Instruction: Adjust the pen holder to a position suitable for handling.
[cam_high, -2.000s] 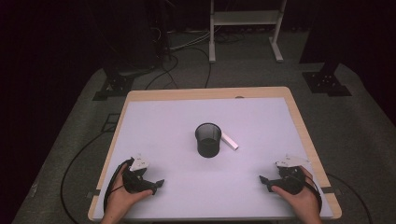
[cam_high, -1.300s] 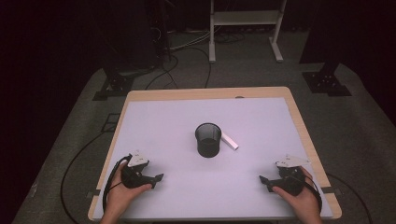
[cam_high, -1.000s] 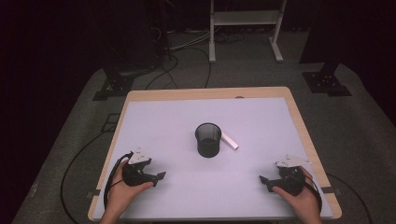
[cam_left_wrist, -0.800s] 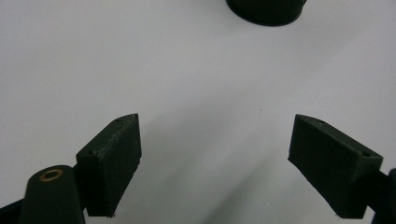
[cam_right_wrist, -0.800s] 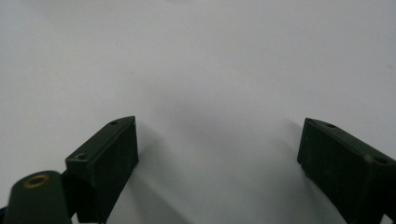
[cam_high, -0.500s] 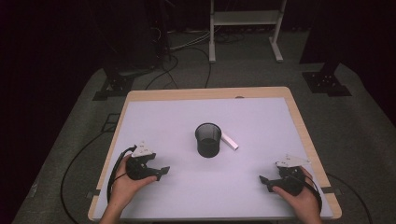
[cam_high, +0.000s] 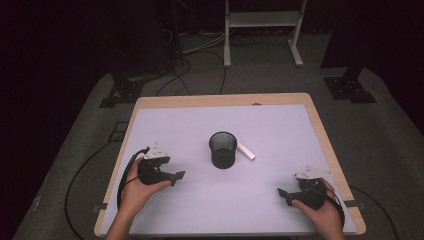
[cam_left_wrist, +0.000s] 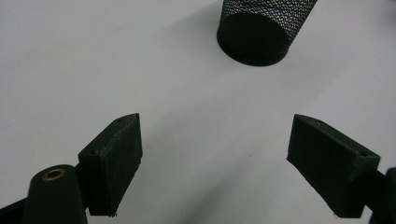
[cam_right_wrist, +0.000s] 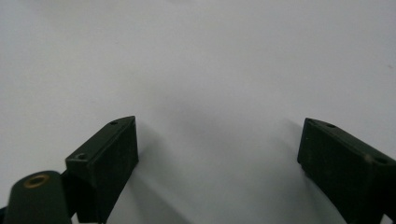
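A: Where is the black mesh cup?

B: It stands upright near the middle of the white surface. From the left tool's own camera, the cup sits ahead of the jaws and a bit to the right, well apart from them.

A: What lies next to the cup?

B: A small white stick lies flat just beside the cup, on its right side. It looks like it touches the cup's foot, but that is hard to tell.

A: What is the left tool doing?

B: A hand holds it to the left of the cup and nearer to the person. Its jaws point toward the cup. They stand wide apart, and nothing is between them.

A: And the right tool?

B: A hand holds it to the right of the cup, farther from it than the left tool is. Its jaws also stand wide with nothing in them. Under them is just bare white surface.
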